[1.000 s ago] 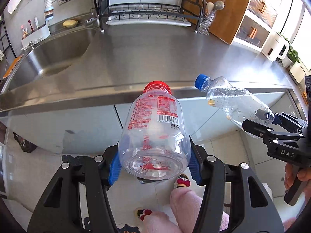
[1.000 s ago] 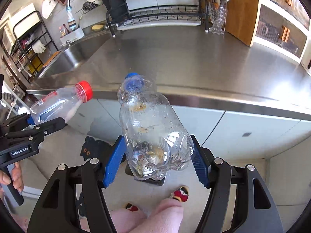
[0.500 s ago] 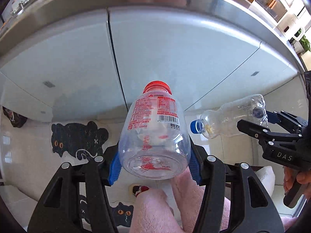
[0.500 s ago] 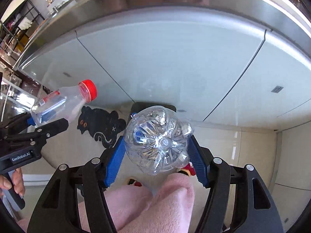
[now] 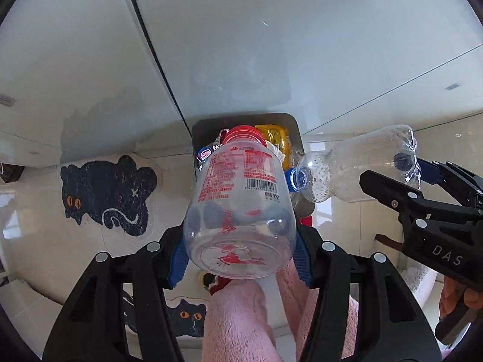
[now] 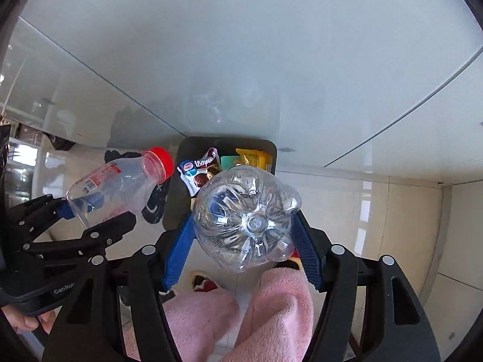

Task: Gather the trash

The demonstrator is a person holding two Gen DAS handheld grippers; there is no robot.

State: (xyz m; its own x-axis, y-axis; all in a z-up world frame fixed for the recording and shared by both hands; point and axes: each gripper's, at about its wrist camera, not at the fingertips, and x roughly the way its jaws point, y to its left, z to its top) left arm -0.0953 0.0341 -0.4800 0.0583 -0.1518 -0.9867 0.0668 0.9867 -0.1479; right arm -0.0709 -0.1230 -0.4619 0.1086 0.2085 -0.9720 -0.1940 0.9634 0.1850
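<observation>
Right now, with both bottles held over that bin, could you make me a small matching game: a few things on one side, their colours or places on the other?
Things:
1. red-capped bottle
2. blue-capped bottle
3. trash bin
4. cat mat

Descriptions:
A. black, on the floor tiles
B. in the left gripper
C. holds snack wrappers
D. in the right gripper

Pairs: 1-B, 2-D, 3-C, 4-A

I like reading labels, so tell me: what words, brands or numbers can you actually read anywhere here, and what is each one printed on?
"DAS": white letters on the right gripper, seen from the left wrist.
"GenRob", cut off: on the left gripper, seen from the right wrist.
Red-capped bottle: red print and a barcode, too small to read.
Wrappers in the bin: brand lettering, too blurred to read.
Clear bottle: no text.
</observation>
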